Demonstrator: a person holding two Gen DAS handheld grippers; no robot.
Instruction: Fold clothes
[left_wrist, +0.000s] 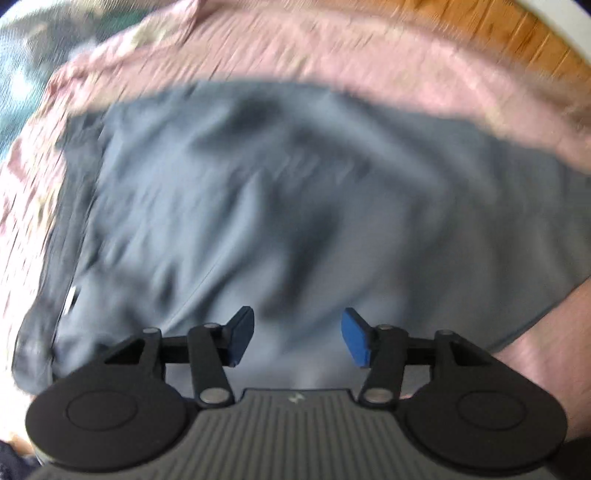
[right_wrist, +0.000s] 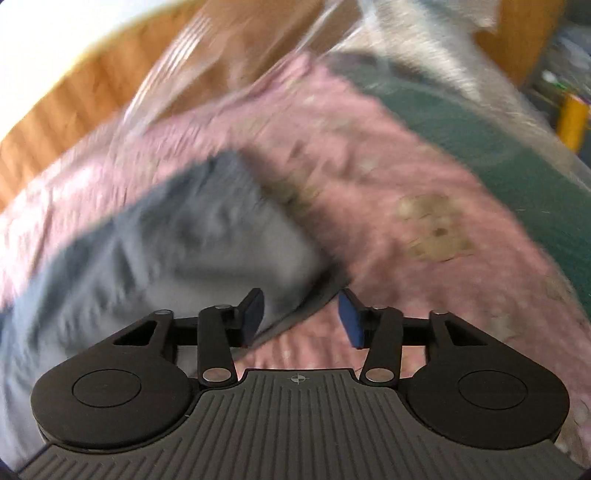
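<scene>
Both views are heavily smeared by motion. The largest surface is a pink patterned bedcover (left_wrist: 332, 48), running as a band across the top and left of the left wrist view and filling the centre and right of the right wrist view. On it lies the task's thing, a grey garment (left_wrist: 295, 192): it takes up most of the middle of the left wrist view, and the left half of the right wrist view, where one edge ends at lower centre. Wooden boarding (right_wrist: 74, 96) shows at upper left of the right wrist view; a dark green cloth (right_wrist: 461, 122) and something clear and plastic-like sit at upper right. The left gripper (left_wrist: 298, 338) hangs above the grey cloth with its jaws standing about half apart and nothing between the blue pads. The right gripper (right_wrist: 301, 316) is likewise part open and holds nothing; the garment's edge passes under its left finger, but contact cannot be confirmed. A bare forearm (left_wrist: 546, 350) enters at lower right of the left wrist view. Judgement on progress: the garment appears spread and creased rather than a finished stack, so folding remains. Whether any fold is already made cannot be told. The garment's type, its seams and its full outline are lost to blur and cropping.
</scene>
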